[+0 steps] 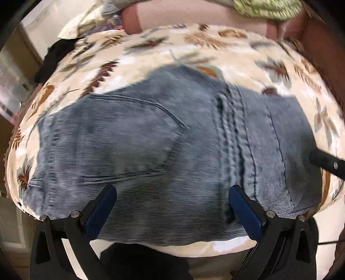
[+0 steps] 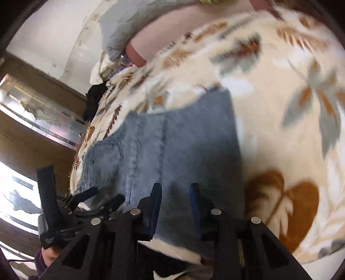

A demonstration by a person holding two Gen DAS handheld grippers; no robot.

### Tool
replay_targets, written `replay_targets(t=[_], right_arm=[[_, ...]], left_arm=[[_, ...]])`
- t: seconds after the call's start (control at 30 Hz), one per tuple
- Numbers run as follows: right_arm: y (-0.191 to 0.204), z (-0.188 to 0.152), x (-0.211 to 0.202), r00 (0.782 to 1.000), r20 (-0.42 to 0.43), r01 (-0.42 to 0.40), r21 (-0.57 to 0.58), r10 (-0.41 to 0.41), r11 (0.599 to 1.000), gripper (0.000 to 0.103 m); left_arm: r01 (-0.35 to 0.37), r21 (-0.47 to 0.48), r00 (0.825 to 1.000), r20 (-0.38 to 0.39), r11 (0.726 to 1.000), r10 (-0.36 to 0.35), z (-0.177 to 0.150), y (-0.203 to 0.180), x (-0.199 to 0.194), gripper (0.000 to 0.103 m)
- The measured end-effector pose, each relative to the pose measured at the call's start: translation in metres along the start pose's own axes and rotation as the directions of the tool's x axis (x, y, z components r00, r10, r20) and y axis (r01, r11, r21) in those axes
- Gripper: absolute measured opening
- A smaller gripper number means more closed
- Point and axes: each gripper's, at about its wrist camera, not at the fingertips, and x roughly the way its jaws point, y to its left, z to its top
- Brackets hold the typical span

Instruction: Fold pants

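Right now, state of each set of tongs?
Left tongs: open wide over the pants, holding nothing.
Right tongs: open, narrower gap, above the pants' edge, holding nothing.

A cream fleece blanket with brown and grey leaf print point(image 1: 163, 49) covers the bed; a green patterned cloth point(image 1: 267, 8) lies beyond; a black garment point(image 1: 55, 58) sits at its left edge.

Both wrist cams close, facing down – share pants point(image 1: 151, 140) point(image 2: 172, 150).
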Motion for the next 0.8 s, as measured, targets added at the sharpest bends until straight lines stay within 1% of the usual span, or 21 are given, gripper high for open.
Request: replay_targets(t=[0.03,0.13,0.2,0.27,0.3,0.33,0.37,0.4,0.47,0.5,0.53,0.6,0.67,0.7,0.73,0.8], right_arm=[[0.007,0.005,0.002,1.0,0.007,0.008,-0.018,-0.008,1.0,0.033],[0.033,0.017,0.019,1.0,0.006,0.005,-0.062,-0.004,0.998,0.033],[0.047,0.018,0.032,1.0,-0.01,0.001,-0.085,-0.001,0.996,0.033],[0.064,0.013,0.056,0.999,-0.042,0.024,-0.136,-0.03,0.99,0.033],[0.067,0.008,0.065,0.997,-0.061,0.039,-0.156,-0.049,0.987,0.033],[0.071,0.002,0.079,0.991,-0.1,0.067,-0.184,-0.087,0.981,0.033],[0.074,-0.002,0.083,0.99,-0.088,0.094,-0.208,-0.115,0.974,0.033],[0.08,-0.006,0.081,0.991,-0.048,0.113,-0.241,-0.128,0.964,0.033],[0.086,-0.008,0.079,0.99,-0.062,0.107,-0.25,-0.126,0.962,0.033],[0.089,-0.007,0.076,0.993,-0.079,0.072,-0.232,-0.093,0.97,0.033],[0.092,-0.008,0.073,0.994,-0.084,0.051,-0.225,-0.072,0.973,0.033],[0.103,-0.012,0.067,0.997,-0.082,-0.005,-0.231,-0.015,0.973,0.033],[0.116,-0.021,0.067,0.996,-0.089,-0.046,-0.245,0.025,0.968,0.034],[0.123,-0.028,0.066,0.994,-0.096,-0.071,-0.26,0.047,0.963,0.036],[0.128,-0.033,0.066,0.993,-0.1,-0.08,-0.27,0.055,0.959,0.036],[0.138,-0.045,0.07,0.991,-0.114,-0.095,-0.293,0.064,0.951,0.036]], left_arm=[[0.007,-0.026,1.0,0.006,1.0,-0.006,-0.001,0.012,-0.004,0.103],[-0.004,-0.108,1.0,0.023,0.994,0.006,-0.006,0.052,-0.015,0.103],[-0.027,-0.159,0.999,0.04,0.987,0.033,-0.012,0.084,-0.024,0.103],[-0.058,-0.224,0.997,0.046,0.973,0.069,-0.022,0.12,-0.033,0.103],[-0.073,-0.261,0.995,0.046,0.963,0.088,-0.029,0.14,-0.037,0.103],[-0.084,-0.299,0.994,0.046,0.951,0.102,-0.037,0.16,-0.041,0.103],[-0.091,-0.329,0.993,0.044,0.94,0.111,-0.044,0.176,-0.045,0.103],[-0.097,-0.371,0.992,0.04,0.924,0.12,-0.054,0.199,-0.049,0.103],[-0.099,-0.424,0.991,0.036,0.9,0.126,-0.067,0.227,-0.052,0.103],[-0.104,-0.46,0.991,0.03,0.882,0.132,-0.075,0.245,-0.053,0.103],[-0.103,-0.481,0.991,0.028,0.871,0.132,-0.081,0.256,-0.053,0.103],[-0.08,-0.528,0.994,0.027,0.845,0.111,-0.092,0.273,-0.052,0.103],[-0.03,-0.581,0.998,0.028,0.813,0.057,-0.097,0.286,-0.046,0.103],[0.027,-0.613,0.999,0.044,0.789,0.0,-0.1,0.292,-0.043,0.103],[0.068,-0.63,0.998,0.055,0.773,-0.043,-0.1,0.291,-0.04,0.103],[0.149,-0.66,0.988,0.076,0.737,-0.131,-0.102,0.292,-0.033,0.103]])
